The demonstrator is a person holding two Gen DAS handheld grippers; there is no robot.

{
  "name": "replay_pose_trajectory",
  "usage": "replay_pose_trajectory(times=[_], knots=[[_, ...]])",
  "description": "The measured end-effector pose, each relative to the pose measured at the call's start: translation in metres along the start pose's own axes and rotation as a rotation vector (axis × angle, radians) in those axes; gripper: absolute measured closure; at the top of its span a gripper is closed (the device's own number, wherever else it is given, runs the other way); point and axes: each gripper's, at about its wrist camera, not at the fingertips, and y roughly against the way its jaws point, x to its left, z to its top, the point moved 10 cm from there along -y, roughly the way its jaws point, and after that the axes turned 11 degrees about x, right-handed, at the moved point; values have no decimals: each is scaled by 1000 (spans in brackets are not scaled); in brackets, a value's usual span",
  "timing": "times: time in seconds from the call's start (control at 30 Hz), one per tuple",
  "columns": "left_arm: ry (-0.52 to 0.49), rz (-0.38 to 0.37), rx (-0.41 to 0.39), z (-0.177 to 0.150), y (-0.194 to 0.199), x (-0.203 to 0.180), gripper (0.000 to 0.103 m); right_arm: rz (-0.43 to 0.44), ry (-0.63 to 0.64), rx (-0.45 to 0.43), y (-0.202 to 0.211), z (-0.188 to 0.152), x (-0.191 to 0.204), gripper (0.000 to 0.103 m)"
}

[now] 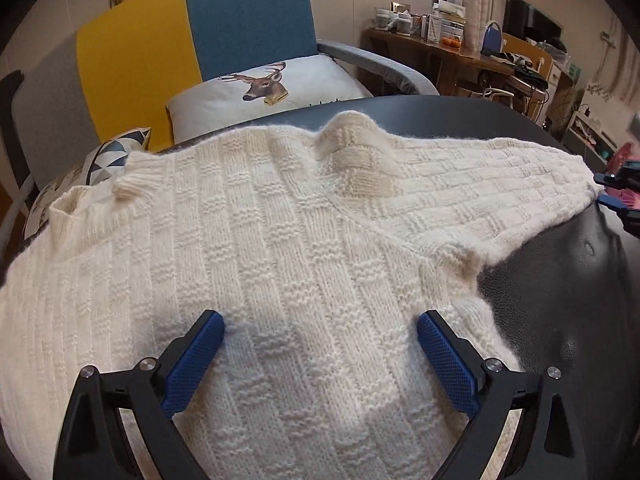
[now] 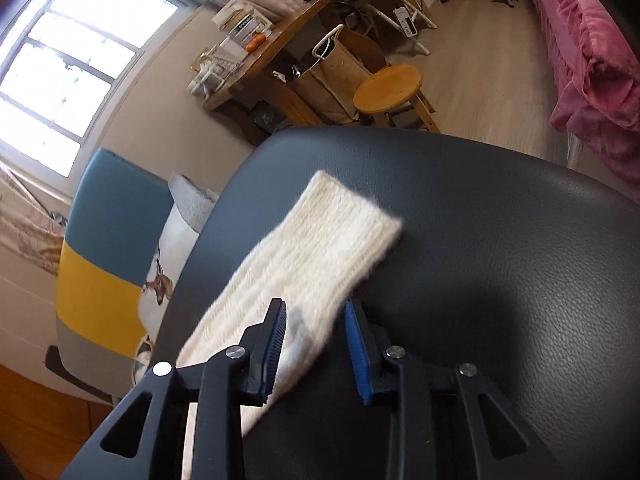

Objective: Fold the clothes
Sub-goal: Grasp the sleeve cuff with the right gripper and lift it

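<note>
Beyond the jaws in the left wrist view we see the dark leather-look worktop, and past its far edge an armchair with a yellow and blue back. A white cushion printed with a deer head leans on that chair, straight ahead of the jaws, and a cushion with a triangle pattern sits to its left. Further off to the right we make out a cluttered wooden desk. In the right wrist view, ahead of the jaws past the worktop, we see a round wooden stool, a bright window up to the left and a pink blanket to the right
</note>
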Motion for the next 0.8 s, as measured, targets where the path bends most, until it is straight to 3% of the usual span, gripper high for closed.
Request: replay_pose_trajectory(times=[0.2, 0.37, 0.47, 0.57, 0.63, 0.8], knots=[[2, -2, -3, 0, -1, -1, 2, 29, -35, -44, -6, 9, 1, 73], [3, -6, -6, -1, -1, 0, 2, 112, -135, -100, -6, 17, -6, 73], [4, -8, -7, 0, -2, 0, 2, 146, -129, -102, -13, 20, 1, 73], [5, -10, -7, 0, -2, 0, 1, 69, -55, -90, -21, 19, 10, 82], [6, -12, -7, 0, -2, 0, 1, 51, -38, -78, -26, 18, 13, 95], [16, -27, -4, 1, 0, 2, 1, 82, -14, -73, -20, 13, 29, 96]])
